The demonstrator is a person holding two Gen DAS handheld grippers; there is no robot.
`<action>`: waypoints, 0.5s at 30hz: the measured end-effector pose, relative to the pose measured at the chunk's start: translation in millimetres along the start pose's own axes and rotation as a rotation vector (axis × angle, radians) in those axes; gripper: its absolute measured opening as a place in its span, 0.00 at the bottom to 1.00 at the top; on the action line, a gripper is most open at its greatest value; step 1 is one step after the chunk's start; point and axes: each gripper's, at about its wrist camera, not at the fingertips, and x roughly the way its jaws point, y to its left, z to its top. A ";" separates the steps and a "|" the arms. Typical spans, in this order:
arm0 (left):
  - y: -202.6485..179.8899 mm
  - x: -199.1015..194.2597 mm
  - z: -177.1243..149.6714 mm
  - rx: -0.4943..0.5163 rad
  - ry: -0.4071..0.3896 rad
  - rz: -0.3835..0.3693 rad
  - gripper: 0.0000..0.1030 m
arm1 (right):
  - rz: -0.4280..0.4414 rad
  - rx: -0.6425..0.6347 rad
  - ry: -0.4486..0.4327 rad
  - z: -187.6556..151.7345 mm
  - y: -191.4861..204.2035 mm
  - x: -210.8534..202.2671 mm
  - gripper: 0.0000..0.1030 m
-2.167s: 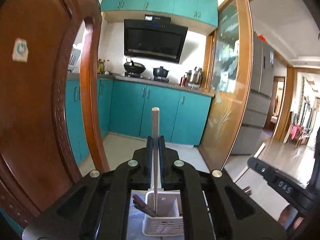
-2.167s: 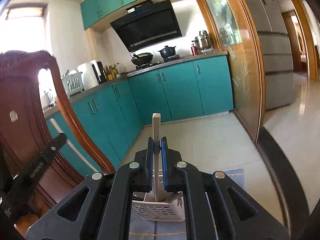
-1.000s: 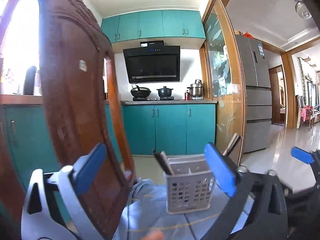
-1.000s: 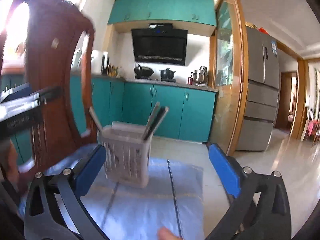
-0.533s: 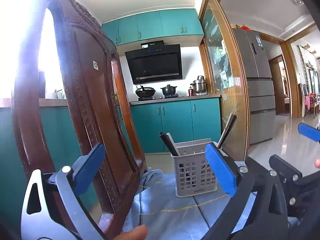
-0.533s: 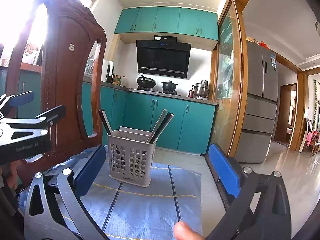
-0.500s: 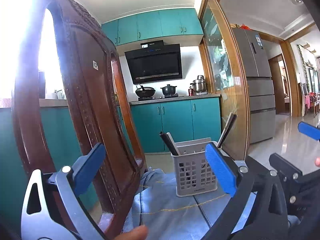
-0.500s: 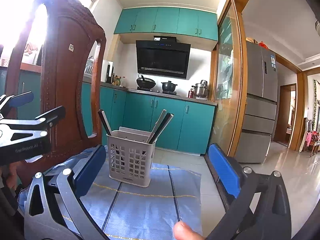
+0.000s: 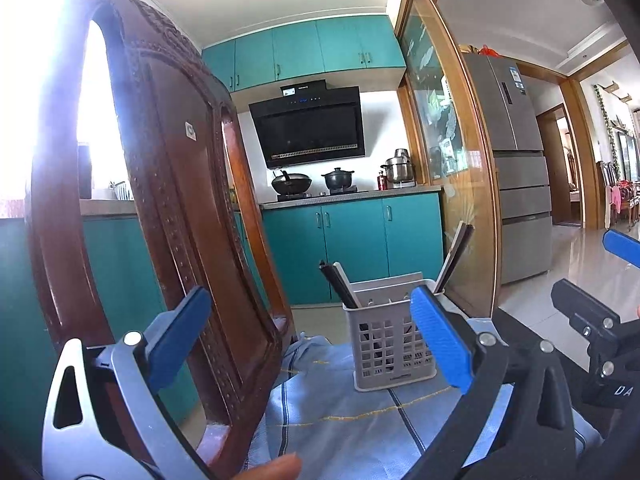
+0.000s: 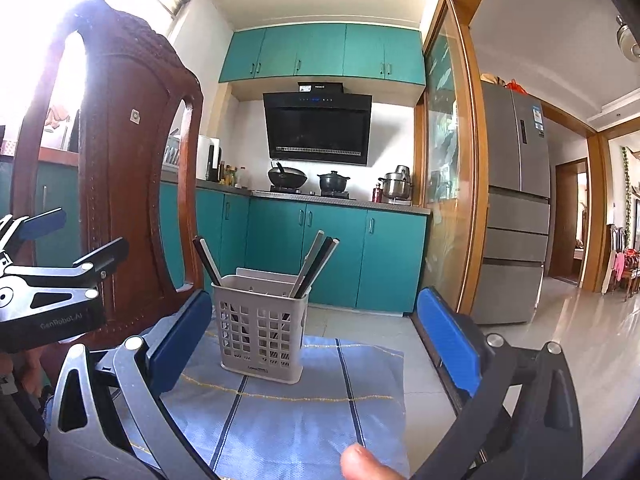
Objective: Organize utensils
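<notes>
A white perforated utensil basket stands upright on a light blue cloth. Several dark and pale chopsticks lean out of it at both ends; they also show in the left wrist view. My left gripper is open and empty, low over the cloth, just short of the basket. My right gripper is open and empty, a little nearer than the basket and to its right. Each gripper shows at the edge of the other's view.
A carved dark wooden chair back stands close on the left. Beyond the cloth's far edge are the tiled floor, teal kitchen cabinets and a glass sliding door at the right. Fingertips show at the bottom edges.
Both grippers were shut on chopsticks above the basket; they have since opened, dropped back to table level and now barely move. The chopsticks stand in the basket.
</notes>
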 end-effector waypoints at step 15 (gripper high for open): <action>0.3 0.4 -1.6 0.009 0.016 -0.009 0.97 | -0.005 0.000 -0.001 -0.1 3.3 -1.4 0.97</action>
